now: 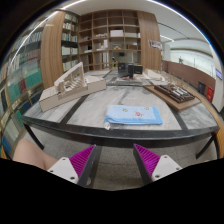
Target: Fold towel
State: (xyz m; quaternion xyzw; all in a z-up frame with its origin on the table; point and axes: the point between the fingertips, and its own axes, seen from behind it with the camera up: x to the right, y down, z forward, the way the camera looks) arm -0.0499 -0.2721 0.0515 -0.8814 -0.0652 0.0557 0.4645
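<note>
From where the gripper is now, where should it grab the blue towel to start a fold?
Probably the near edge of the blue towel, approached straight ahead and low. It lies flat on the table, beyond the open gripper, so an edge is the only liftable part.

My gripper (pixel 112 160) hangs spread before the table's (pixel 80 112) near edge; the towel (pixel 133 115) lies on it ahead, shelves (pixel 110 35) behind.

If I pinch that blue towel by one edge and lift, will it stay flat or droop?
Probably droop: the blue towel lies limp and flat in soft layers on the table. It looks thin, so likely light. The open claw sits short of it; a one-edge pinch may lift only the top layer.
</note>
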